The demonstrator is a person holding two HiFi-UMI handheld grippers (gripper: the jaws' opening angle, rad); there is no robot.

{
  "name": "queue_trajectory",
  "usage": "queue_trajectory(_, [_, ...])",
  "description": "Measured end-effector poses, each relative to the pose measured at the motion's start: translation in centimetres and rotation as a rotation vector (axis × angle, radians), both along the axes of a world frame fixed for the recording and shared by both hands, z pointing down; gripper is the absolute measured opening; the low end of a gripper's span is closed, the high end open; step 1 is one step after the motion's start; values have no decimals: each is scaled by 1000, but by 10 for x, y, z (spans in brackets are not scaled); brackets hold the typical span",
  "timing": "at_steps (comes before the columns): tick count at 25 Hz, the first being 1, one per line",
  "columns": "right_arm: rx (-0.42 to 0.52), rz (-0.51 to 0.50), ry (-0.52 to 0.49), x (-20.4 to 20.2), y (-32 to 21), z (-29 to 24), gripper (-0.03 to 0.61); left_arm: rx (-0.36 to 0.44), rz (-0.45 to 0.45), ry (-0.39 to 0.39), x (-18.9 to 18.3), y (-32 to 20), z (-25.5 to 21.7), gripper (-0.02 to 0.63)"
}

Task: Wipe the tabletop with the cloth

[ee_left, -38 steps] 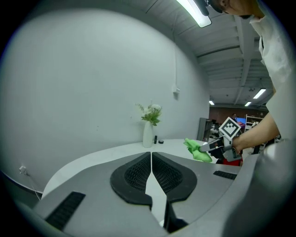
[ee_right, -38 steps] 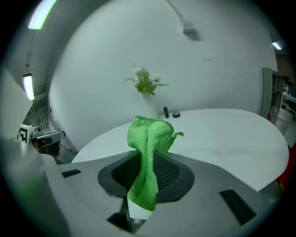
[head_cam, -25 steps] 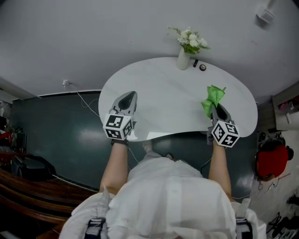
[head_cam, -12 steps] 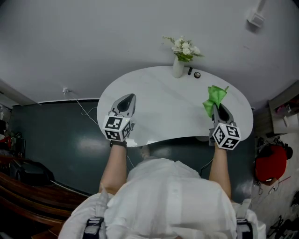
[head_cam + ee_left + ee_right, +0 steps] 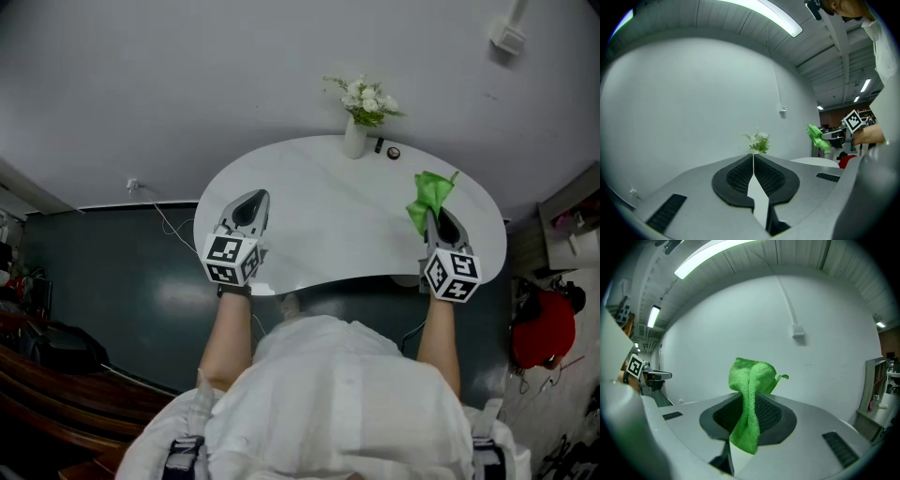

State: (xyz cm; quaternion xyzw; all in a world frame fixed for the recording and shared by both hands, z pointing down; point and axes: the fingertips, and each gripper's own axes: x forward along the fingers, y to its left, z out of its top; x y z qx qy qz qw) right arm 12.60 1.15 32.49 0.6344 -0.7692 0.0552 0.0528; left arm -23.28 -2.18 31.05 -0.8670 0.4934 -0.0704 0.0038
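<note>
The white kidney-shaped tabletop lies below both grippers in the head view. My right gripper is shut on a bright green cloth, which bunches up from between the jaws and hangs clear of the table. In the right gripper view the green cloth is pinched between the dark pads, one end sticking up, the other dangling down. My left gripper hovers over the table's left part, shut with nothing in it; in the left gripper view its pads meet along a thin line. The cloth also shows there at the right.
A white vase of flowers stands at the table's far edge, with two small dark items beside it. A cable runs along the dark floor at the left. A red object sits on the floor at the right.
Both grippers sit slightly higher over the table than a second ago, and the view has shifted a little. The cloth stays clamped in the right gripper.
</note>
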Motion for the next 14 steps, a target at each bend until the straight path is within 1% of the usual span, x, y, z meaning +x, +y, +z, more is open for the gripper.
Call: queue_trajectory(14, [76,-53,61,-16,7,-27,78,30,3,20,-2,14,-9,18])
